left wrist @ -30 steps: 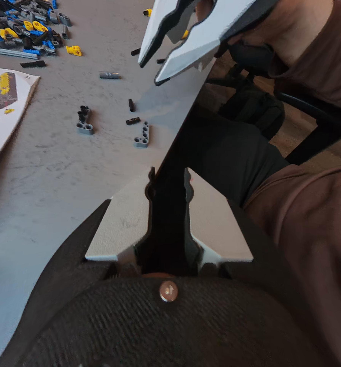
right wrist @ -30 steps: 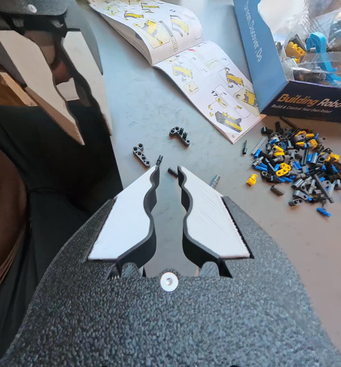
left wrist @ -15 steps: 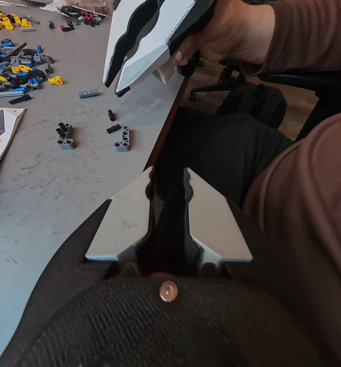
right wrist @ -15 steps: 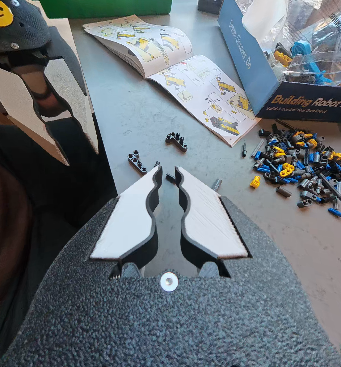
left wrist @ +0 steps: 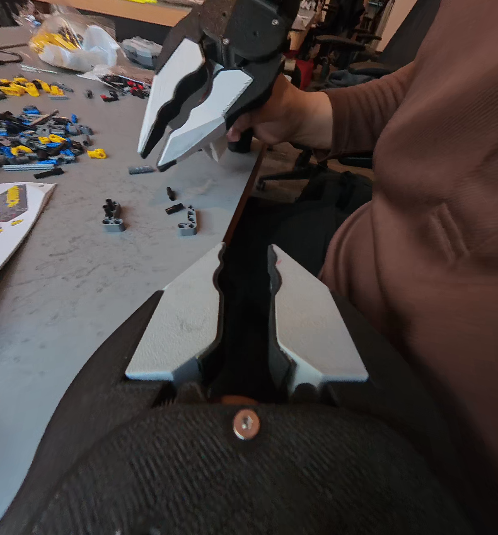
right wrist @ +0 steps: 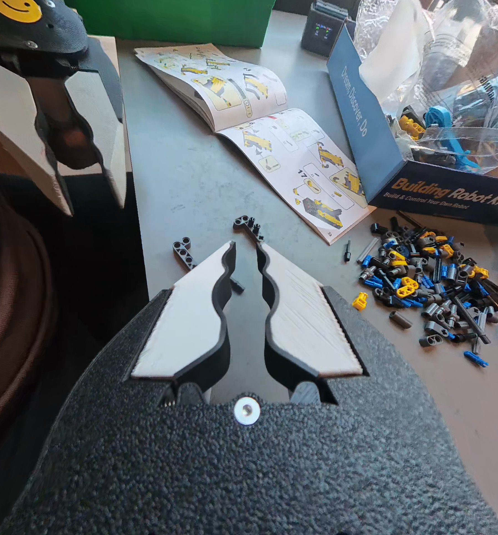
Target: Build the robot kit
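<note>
Right claw parted above grey table, small black beams near its tips, open booklet beyond

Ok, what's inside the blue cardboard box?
Inside the blue cardboard box, crumpled clear plastic bags hold a bright blue curved piece and yellow pieces. Anything deeper is covered.

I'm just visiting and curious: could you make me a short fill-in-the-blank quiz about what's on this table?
1. The open instruction booklet lies on the ___ tabletop.
2. The right gripper holds ___.
3. The loose heap of small plastic building pieces mixes black, grey, blue and ___ parts.
4. The left gripper hangs beyond the table's ___.

Missing: grey; nothing; yellow; edge
</note>
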The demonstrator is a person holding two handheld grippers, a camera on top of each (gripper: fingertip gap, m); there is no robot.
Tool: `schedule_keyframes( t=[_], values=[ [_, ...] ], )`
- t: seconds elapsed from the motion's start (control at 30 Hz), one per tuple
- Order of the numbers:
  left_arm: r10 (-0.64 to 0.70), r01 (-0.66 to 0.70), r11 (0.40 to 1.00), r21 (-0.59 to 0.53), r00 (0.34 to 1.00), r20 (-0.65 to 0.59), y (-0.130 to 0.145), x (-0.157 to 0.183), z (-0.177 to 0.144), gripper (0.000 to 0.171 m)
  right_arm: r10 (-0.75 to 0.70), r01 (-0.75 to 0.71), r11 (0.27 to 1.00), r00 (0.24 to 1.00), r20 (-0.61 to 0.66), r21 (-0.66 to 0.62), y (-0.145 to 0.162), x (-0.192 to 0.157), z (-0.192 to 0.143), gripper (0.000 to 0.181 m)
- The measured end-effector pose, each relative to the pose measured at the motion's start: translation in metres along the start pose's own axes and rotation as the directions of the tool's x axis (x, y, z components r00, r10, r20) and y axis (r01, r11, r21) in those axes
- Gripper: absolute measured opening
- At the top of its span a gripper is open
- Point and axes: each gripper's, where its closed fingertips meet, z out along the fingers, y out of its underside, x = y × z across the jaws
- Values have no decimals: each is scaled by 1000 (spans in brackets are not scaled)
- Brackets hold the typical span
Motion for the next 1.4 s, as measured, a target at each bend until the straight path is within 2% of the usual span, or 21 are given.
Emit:
schedule_keyframes(
  t=[0.23, 0.43, 0.6, 0.8, 0.97, 1.4],
  values=[
    [-23, 24, 1000, -13, 998, 50, 6, -9, -9, 24, 22, -23, 1000, 999, 34, 17, -5, 2, 5, 15],
    [97, -89, 994, -58, 983, 158, 6, -21, -18, 22, -8, 7, 1000, 997, 76, 11, -12, -3, 21, 16],
    [55, -48, 998, -44, 981, 186, 3, -18, -22, 23, -7, 6, 1000, 1000, 23, 28, -15, 2, 19, 17],
    [91, -75, 994, -78, 966, 244, 6, -20, -21, 22, 73, -69, 993, 997, -33, 91, -20, 13, 7, 17],
    [91, -68, 993, -97, 965, 248, 12, -18, -16, 21, 55, -52, 996, 997, -46, 66, -15, 11, 5, 17],
    [87, -56, 991, -124, 961, 264, 21, -26, -12, 20, 74, -64, 993, 993, 94, -100, 8, -11, 14, 14]
  ],
)
